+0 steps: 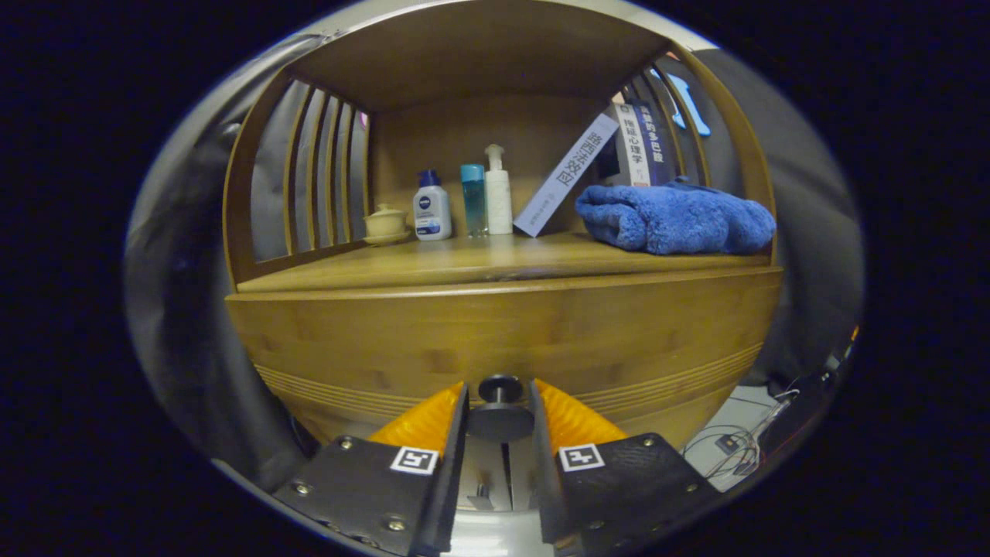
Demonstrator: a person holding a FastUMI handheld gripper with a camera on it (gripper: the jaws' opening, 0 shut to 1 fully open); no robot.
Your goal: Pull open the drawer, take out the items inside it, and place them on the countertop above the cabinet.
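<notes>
The gripper (500,402) is sitting with its two fingers flanking the small dark round knob (500,389) on the wooden drawer front (503,340), close on either side, though whether both are pressing on it cannot be told. The drawer is lying flush with the bamboo cabinet. On the countertop (464,263) above are resting a folded blue towel (674,218), leaning books (611,158), three bottles (464,199) and a pale lidded cup (385,223).

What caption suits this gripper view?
Gripper fingers flank the closed drawer's knob, below the countertop.
</notes>
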